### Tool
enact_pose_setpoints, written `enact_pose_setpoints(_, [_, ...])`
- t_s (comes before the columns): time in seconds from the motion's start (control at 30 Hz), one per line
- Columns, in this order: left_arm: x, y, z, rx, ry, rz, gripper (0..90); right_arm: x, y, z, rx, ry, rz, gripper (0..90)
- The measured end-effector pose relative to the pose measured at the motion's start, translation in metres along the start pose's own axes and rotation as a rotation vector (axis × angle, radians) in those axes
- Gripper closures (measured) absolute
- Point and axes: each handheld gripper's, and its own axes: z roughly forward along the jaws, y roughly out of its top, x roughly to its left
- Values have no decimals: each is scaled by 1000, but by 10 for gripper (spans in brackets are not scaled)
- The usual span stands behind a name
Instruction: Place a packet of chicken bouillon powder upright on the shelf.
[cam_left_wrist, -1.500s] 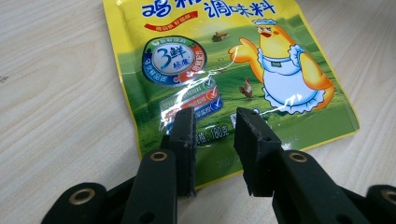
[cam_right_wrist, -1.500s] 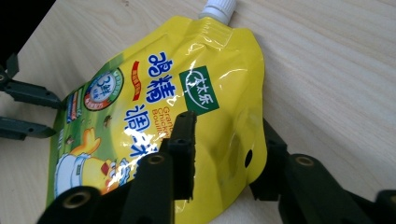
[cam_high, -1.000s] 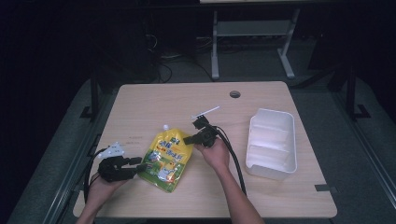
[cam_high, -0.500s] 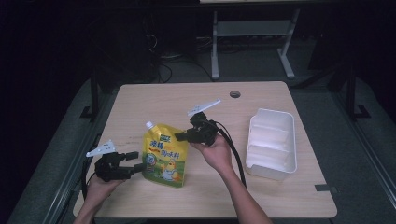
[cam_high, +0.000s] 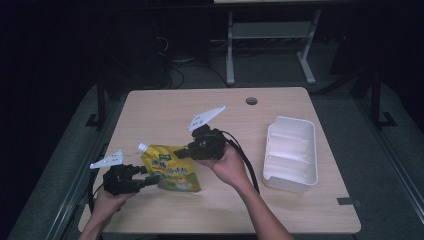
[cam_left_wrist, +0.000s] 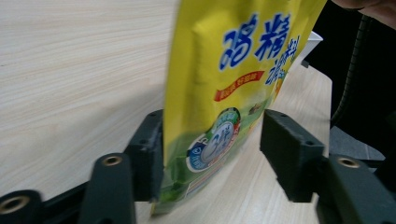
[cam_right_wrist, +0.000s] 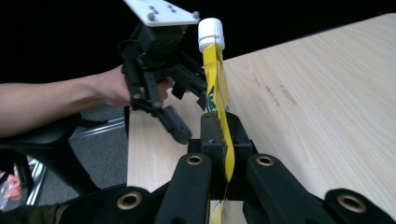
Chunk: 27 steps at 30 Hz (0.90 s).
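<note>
The yellow spout pouch (cam_left_wrist: 224, 93) bears large blue Chinese characters near its top; below them a red banner with small print too fine to read; lower, a round blue-and-white seal, illegible.

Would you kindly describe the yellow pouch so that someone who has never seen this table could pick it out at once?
On the light wooden table, look at the near left part, left of the white plastic tray. Between the two black grippers stands a flat yellow spout pouch; the right gripper is shut on its edge. Its white screw cap and blue lettering set it apart from everything nearby.
</note>
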Motion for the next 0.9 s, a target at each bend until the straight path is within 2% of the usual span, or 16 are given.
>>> enact_pose_setpoints(0.1, [0,0,-2,-19,-24,-2,531,2,1,-2,-4,22,-20,896])
enact_pose_setpoints(0.13, [0,1,-3,-27,-34,-1,531,2,1,-3,-6,28,-26,896])
enact_pose_setpoints(0.17, [-1,1,-3,-34,-42,-1,583,0,0,-4,-3,32,-28,896])
enact_pose_setpoints(0.2, [-2,1,-4,-35,-47,4,583,0,0,-4,-3,32,-28,896])
enact_pose_setpoints(0.33, [-4,1,-3,-20,-50,24,715,-3,-5,-6,0,38,-28,894])
enact_pose_setpoints(0.5, [-6,0,-1,-8,-61,53,785,-8,-10,-7,-6,47,1,887])
enact_pose_setpoints(0.67, [-10,1,1,9,-58,86,829,-19,-21,-8,-19,53,57,856])
enact_pose_setpoints(0.73, [-11,1,1,12,-67,95,830,-22,-24,-8,-37,73,83,827])
enact_pose_setpoints(0.9, [-13,1,3,13,-76,108,831,-22,-25,0,-3,78,96,768])
